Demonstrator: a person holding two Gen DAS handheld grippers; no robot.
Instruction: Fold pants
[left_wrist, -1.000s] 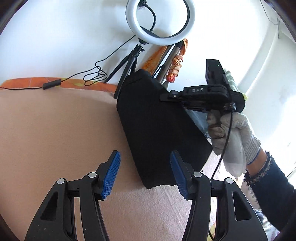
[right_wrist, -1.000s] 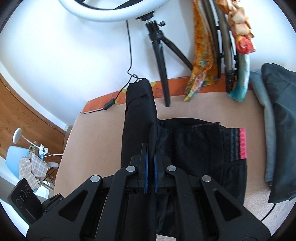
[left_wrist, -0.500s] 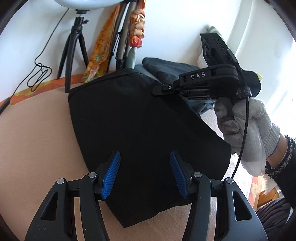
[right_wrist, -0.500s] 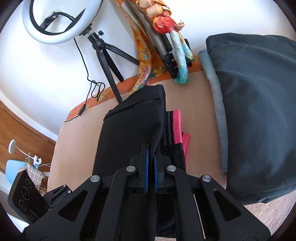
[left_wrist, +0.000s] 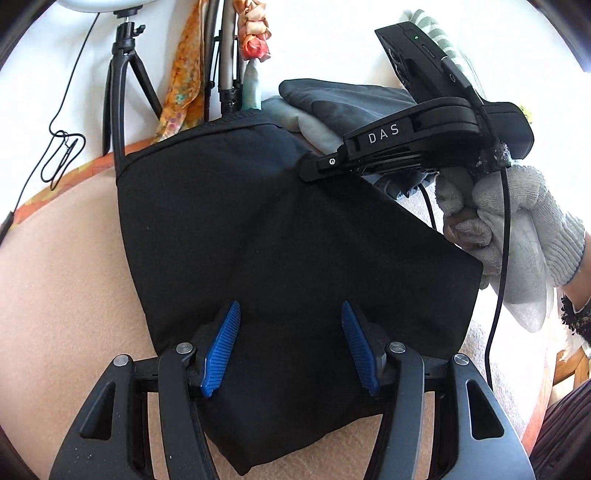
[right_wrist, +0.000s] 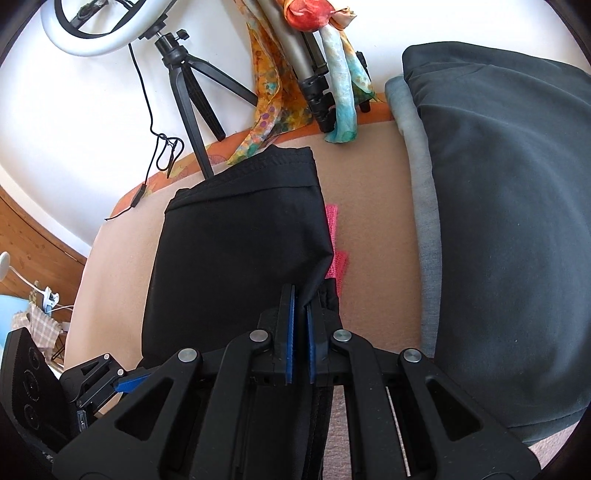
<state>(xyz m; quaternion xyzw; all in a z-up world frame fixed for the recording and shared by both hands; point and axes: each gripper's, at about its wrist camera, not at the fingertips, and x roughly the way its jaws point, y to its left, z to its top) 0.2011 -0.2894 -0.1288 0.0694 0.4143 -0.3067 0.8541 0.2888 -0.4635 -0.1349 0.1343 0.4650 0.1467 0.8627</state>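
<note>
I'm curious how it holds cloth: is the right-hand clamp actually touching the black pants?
Touching. In the right wrist view the right gripper has its blue pads closed on a pinched fold of the black pants, with fabric visible between them.

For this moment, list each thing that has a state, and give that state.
Black pants: folded over, lying on the beige surface, pink waistband edge showing.
Right gripper: shut on pants fabric.
Left gripper: open above the pants, jaws just opened further, gripping nothing.
Ring light: upright on its tripod.
Dark clothes stack: folded, apart from the pants.
</note>
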